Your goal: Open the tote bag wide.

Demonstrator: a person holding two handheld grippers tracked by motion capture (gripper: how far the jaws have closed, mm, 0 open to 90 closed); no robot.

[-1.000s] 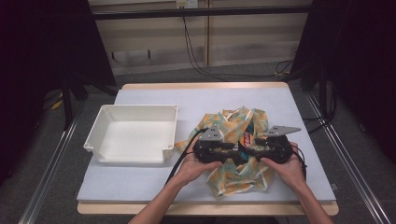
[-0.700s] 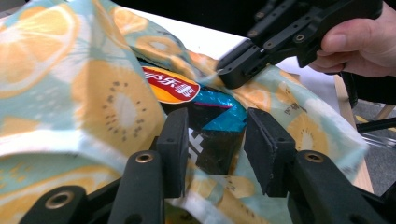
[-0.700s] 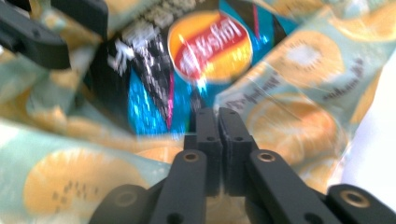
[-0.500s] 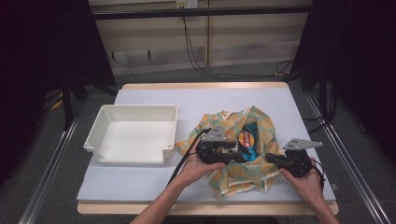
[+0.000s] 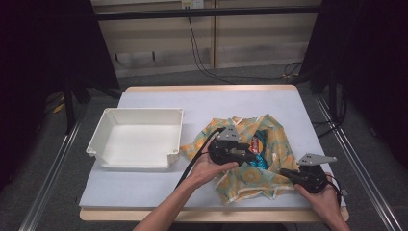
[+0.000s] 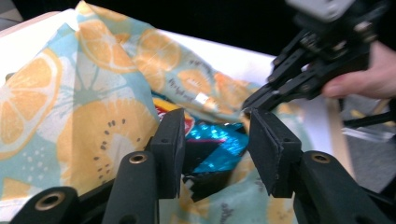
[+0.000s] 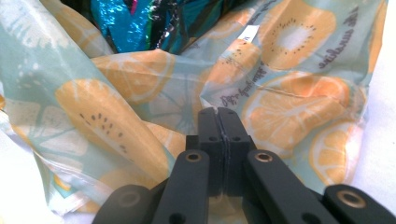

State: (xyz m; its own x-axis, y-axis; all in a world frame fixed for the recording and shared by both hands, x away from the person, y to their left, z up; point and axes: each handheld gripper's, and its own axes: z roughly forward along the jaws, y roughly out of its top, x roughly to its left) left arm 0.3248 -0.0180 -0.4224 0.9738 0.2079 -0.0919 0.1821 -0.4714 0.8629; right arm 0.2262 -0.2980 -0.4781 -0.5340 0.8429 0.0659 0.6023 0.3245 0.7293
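A: Cotton-looking cloth (image 5: 260,159), pale teal with orange citrus slices, lies bunched on the right half of the worktop (image 5: 159,192). Shiny blue foil snack packet (image 5: 260,153) sits in its middle, partly wrapped.

B: Left claw (image 6: 215,148)?

A: Jaws stand part open over the packet, one pad either side of the blue foil, not pressing on it as far as I can tell. It has just been opening a little. I judge it is placed there to reach into the gap and take the packet.

B: And the right claw (image 7: 218,140)?

A: Jaws closed flat together, having just snapped shut. They sit at the cloth's near right edge; the right gripper view shows the cloth lying right at the pads, and the left gripper view shows the tips pinching a fold. Likely holding that edge aside so the opening stays wide.

B: The white tray (image 5: 107,145)?

A: Bare, on the left of the worktop, just beside the cloth's left corner. Probably the destination for the packet, hence kept close.
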